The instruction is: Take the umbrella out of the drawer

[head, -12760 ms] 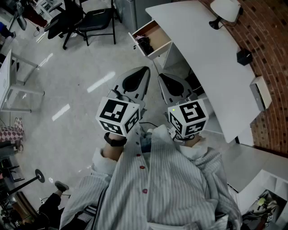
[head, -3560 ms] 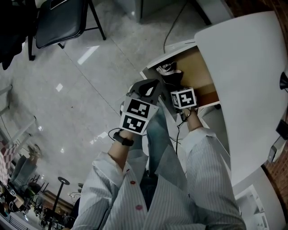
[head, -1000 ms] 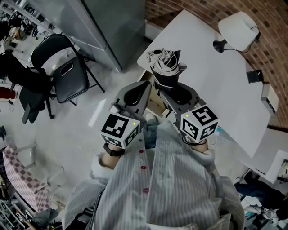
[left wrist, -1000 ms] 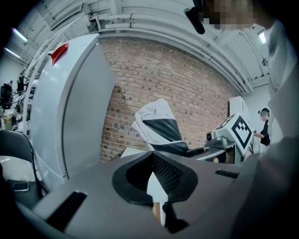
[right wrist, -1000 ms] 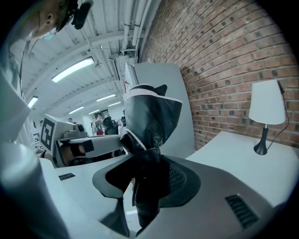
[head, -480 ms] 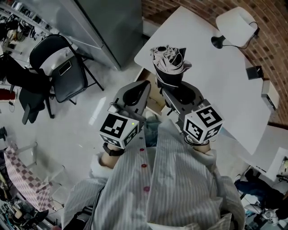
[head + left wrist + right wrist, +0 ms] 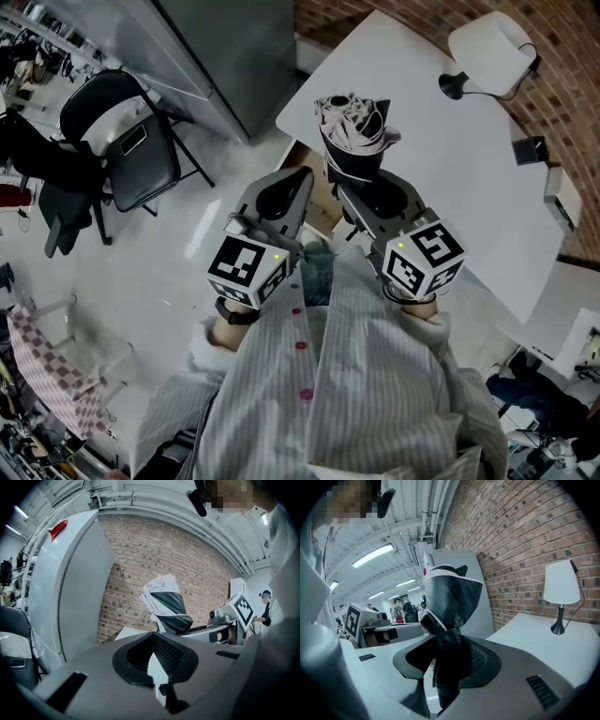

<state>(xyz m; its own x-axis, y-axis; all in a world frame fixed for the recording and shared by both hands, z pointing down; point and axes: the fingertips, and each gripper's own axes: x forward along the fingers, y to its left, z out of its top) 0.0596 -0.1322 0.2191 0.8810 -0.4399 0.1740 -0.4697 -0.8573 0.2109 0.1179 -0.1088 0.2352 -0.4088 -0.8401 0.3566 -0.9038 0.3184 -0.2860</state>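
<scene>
A folded black-and-white umbrella (image 7: 353,129) stands upright out of my right gripper (image 7: 356,176), which is shut on its lower end. It is held above the corner of the white table (image 7: 450,169). In the right gripper view the umbrella (image 7: 449,603) rises from between the jaws of the right gripper (image 7: 446,665). A brown sliver of the open drawer (image 7: 302,156) shows below the table corner. My left gripper (image 7: 296,180) hangs beside the right one, shut and holding nothing. From the left gripper view, the umbrella (image 7: 166,606) stands to the right of the left gripper (image 7: 154,670).
A white lamp (image 7: 492,47), a small black box (image 7: 530,150) and a white device (image 7: 562,202) sit on the table by the brick wall. A grey cabinet (image 7: 234,47) stands at the back. A black folding chair (image 7: 122,141) is to the left on the floor.
The right gripper was down in the drawer a few seconds ago; it now holds the umbrella up over the table corner. In the last second it edged slightly right. The left gripper stayed put.
</scene>
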